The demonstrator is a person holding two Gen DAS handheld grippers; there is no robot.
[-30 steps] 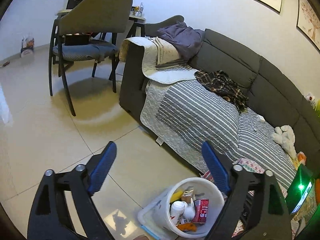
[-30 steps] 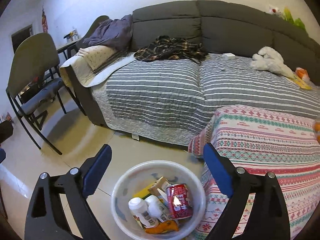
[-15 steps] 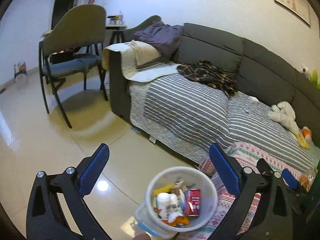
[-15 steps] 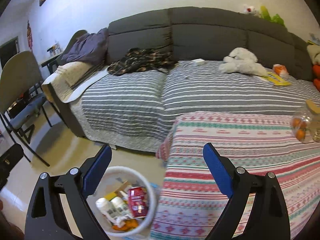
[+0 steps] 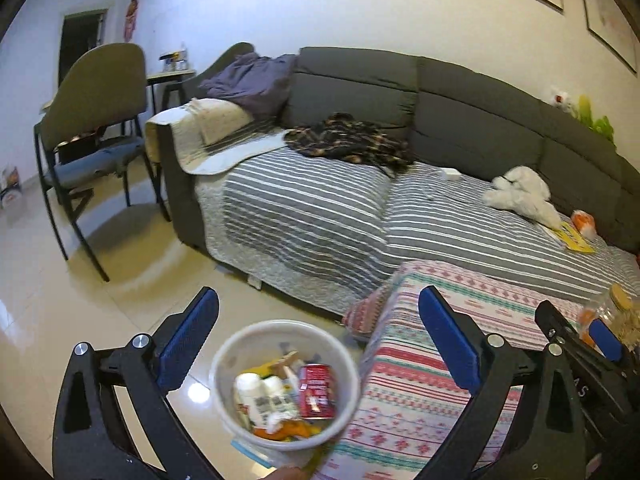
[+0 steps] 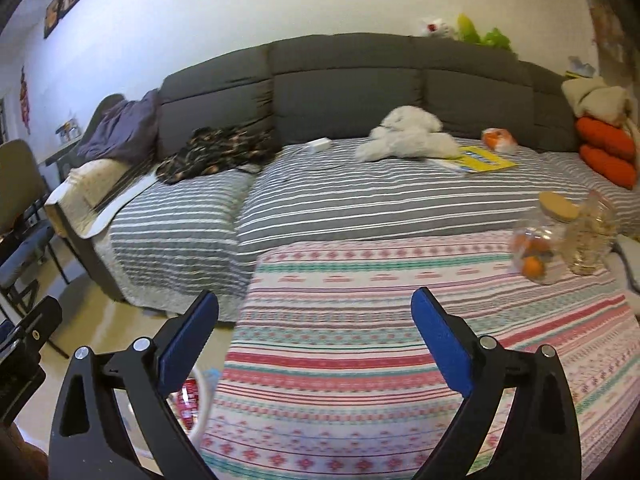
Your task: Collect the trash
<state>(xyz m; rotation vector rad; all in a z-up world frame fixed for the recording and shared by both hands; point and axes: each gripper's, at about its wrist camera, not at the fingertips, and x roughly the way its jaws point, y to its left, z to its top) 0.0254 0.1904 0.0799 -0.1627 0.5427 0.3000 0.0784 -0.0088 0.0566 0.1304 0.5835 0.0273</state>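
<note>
- The left gripper has its blue-padded jaws spread wide with nothing gripped; the white trash bin shows in the gap between them but well beyond the pads, on the tiled floor.
- In the left wrist view the bin sits at about 6 o'clock, just beside the edge of the patterned cloth, which lies at about 4 o'clock.
- Inside the bin lie a red can, two white bottles and some orange and yellow scraps, blurred.
- The right gripper has its jaws opening, already wide, with nothing between them; it hangs over the patterned cloth.
- In the right wrist view only a sliver of the bin's rim shows at about 7 o'clock, behind the left-hand finger.
- On the cloth at about 3 o'clock in that view stand a clear jar with a cork lid and, touching or just beside it, a clear bag of orange fruit.
- The grey sofa with its striped cover fills 12 o'clock; on it lie a white plush toy, a yellow booklet and a dark plaid garment.
- A chair stands at about 10 o'clock in the left wrist view.
</note>
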